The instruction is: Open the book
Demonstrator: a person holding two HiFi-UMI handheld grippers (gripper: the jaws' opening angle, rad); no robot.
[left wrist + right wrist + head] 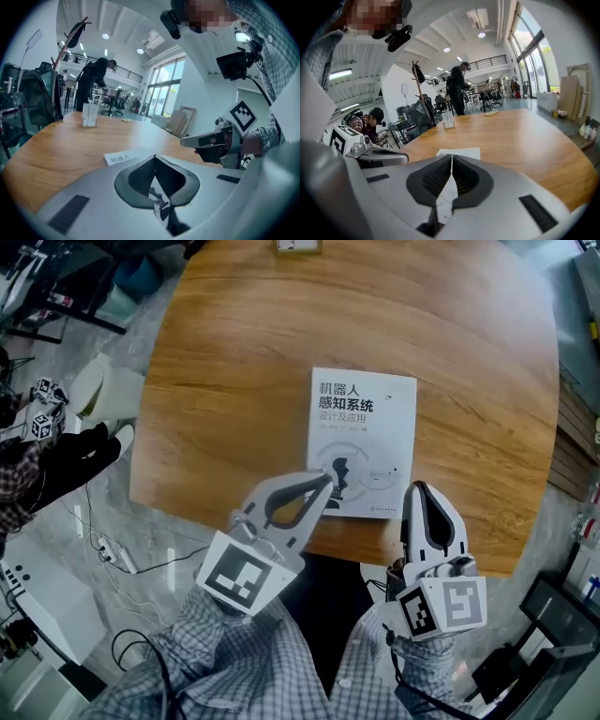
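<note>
Book (361, 427): closed, white cover up, flat on the wooden table (234, 352), towards the near edge and right of centre.
Left gripper (326, 482): jaws brought together, tips meeting, nothing clamped between them. The tip sits over the book's near left corner; touching or just above, cannot tell.
Left gripper view: the printed cover shows through the gap behind the closed tips (154, 158), and the book's far end (124, 158) lies beyond them.
Right gripper (418, 487): jaws likewise closed tip to tip, holding nothing. It is at the book's near right corner, beside the right edge.
Right gripper view: white cover visible under the joined tips (451, 157), with the book (461, 153) stretching ahead.
Far end of table: a small upright stand (449, 123), well apart from the book.
Background: a person standing (457, 86) beyond the table.
</note>
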